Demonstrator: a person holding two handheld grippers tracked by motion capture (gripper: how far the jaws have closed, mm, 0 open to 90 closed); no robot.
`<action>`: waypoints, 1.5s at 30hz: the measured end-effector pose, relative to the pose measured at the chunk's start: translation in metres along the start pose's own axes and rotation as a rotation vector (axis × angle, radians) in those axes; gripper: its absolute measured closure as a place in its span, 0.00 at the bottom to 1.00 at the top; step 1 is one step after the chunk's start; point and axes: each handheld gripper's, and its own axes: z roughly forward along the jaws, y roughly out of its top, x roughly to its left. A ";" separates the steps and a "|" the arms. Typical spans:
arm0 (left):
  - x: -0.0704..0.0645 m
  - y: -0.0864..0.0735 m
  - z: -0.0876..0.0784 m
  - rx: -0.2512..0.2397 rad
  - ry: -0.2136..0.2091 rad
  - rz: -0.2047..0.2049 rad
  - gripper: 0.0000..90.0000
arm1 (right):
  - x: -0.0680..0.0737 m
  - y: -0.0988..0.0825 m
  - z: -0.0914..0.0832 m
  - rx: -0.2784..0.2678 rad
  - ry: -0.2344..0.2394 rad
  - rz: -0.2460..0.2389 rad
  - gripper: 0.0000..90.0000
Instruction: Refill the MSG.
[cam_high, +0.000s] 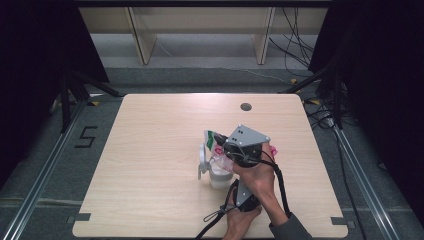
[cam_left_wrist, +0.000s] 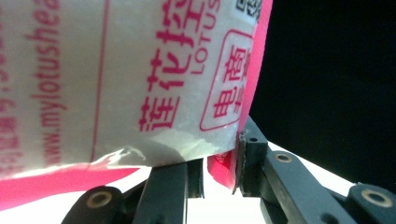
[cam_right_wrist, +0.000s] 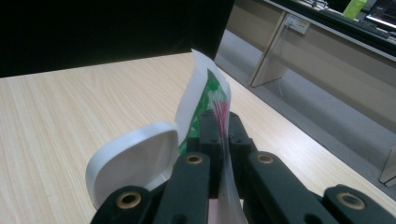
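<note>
Lower centre of frame: we hold a packet (cam_high: 216, 146) above a white cup (cam_high: 218, 176).
Left gripper (cam_left_wrist: 219, 172): pinching its pink edge.
Right gripper (cam_right_wrist: 224, 140): clamped on its top.
Handling: light, limp, slippery; we grip the seams.

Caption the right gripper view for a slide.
Right gripper shut on the thin edge of a green-and-pink printed packet, beside a white flip lid, over a wooden table.

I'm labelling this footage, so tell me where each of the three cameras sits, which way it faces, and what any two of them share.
High view: above the person's side, facing forward and down on the table; forearms enter from below.
Left gripper view: on the left gripper, along its jaws pinching the packet.
Right gripper view: on the right gripper, facing across the table; jaws clamp the packet beside the white lid.
All three share the packet.
</note>
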 end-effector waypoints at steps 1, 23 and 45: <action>-0.001 0.000 0.001 -0.012 0.003 -0.013 0.84 | 0.001 0.000 0.001 0.008 0.001 -0.015 1.00; 0.000 0.001 0.000 -0.002 0.001 0.000 0.84 | 0.001 0.001 0.002 0.007 -0.001 -0.017 0.99; -0.001 0.000 0.001 -0.025 -0.002 -0.027 0.84 | 0.001 0.000 0.003 0.010 -0.002 -0.015 0.99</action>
